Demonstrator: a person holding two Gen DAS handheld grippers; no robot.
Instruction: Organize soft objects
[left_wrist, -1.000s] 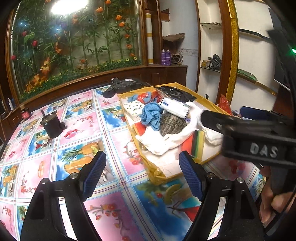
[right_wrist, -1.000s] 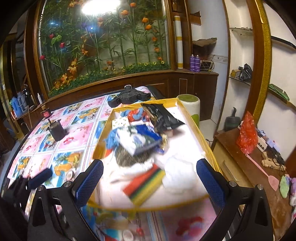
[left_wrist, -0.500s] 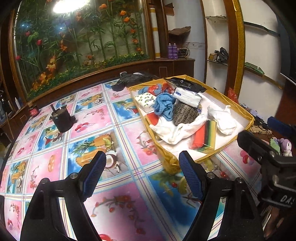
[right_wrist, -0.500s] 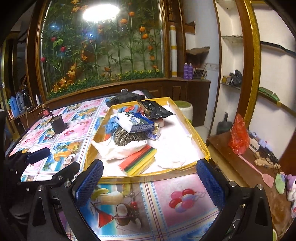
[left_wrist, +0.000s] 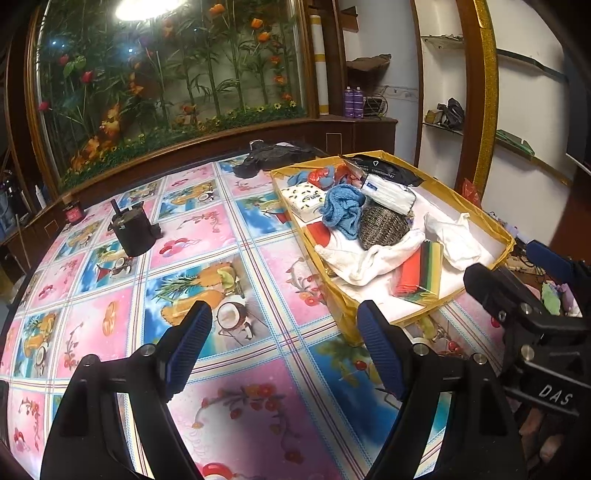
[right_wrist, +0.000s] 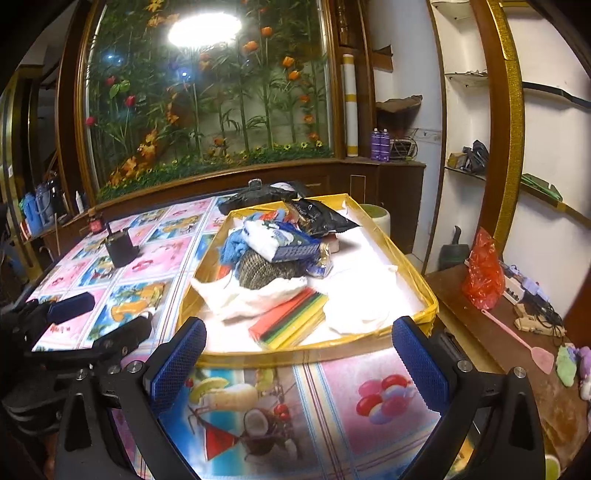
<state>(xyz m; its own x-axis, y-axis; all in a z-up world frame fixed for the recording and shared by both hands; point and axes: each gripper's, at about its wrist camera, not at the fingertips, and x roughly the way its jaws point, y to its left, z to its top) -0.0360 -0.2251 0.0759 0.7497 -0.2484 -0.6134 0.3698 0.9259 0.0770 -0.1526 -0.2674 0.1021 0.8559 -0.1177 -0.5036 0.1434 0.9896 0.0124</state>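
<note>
A yellow tray (left_wrist: 508, 240) (right_wrist: 428, 295) on the patterned tablecloth holds a heap of soft things: a blue knit cloth (left_wrist: 341, 208), a grey knit cap (left_wrist: 382, 225) (right_wrist: 266, 271), white cloths (left_wrist: 369, 256) (right_wrist: 255, 297), a striped coloured cloth pack (left_wrist: 423, 271) (right_wrist: 291, 321), a tissue pack (left_wrist: 388, 192) and a black bag (right_wrist: 321, 218). My left gripper (left_wrist: 284, 349) is open and empty, above the cloth left of the tray's near corner. My right gripper (right_wrist: 299, 365) is open and empty, just short of the tray's near rim.
A black pot (left_wrist: 133, 230) (right_wrist: 120, 245) and a small red jar (left_wrist: 74, 212) stand on the table's left side. A black object (left_wrist: 273, 155) lies behind the tray. A wooden side table with a red bag (right_wrist: 484, 275) and a pink swatter (right_wrist: 515, 338) is on the right.
Both grippers have pulled back from over the tray toward the near table edge. Both stay open and empty. The tray's contents have not moved.
</note>
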